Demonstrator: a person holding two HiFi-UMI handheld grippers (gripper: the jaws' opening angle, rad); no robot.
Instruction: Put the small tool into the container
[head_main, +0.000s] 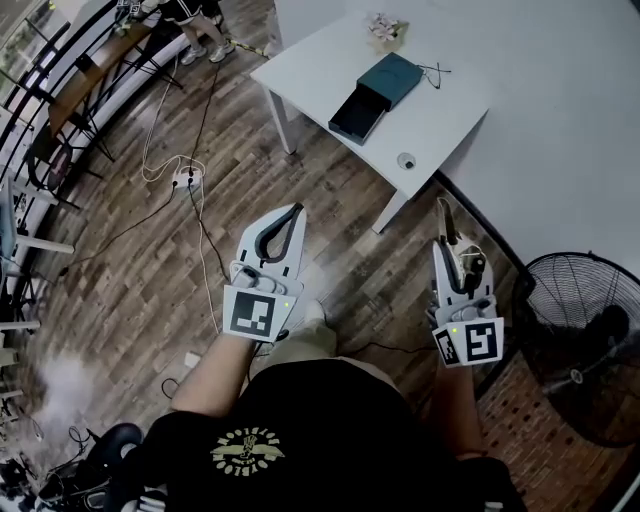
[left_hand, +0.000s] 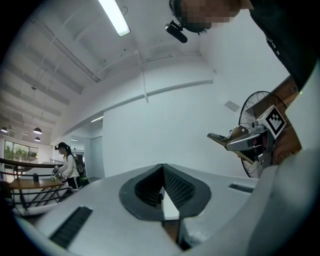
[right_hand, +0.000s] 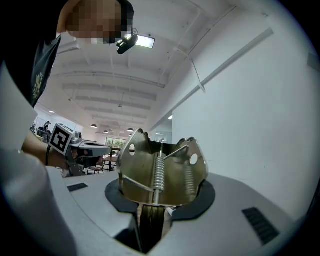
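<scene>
The left gripper (left_hand: 162, 167) has its jaws pressed together, with nothing between them. At the right, before a fan (left_hand: 248, 117), the right gripper (left_hand: 231, 142) carries what seems a small tool (left_hand: 217, 138).

Left gripper (head_main: 295, 210) closed, right gripper (head_main: 441, 244) clamped, both level.

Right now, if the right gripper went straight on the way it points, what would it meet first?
Probably the white table, at its near corner, ahead of the right gripper and its brass spring clip in the head view. Height is unclear: it might pass above and reach the white wall.
</scene>
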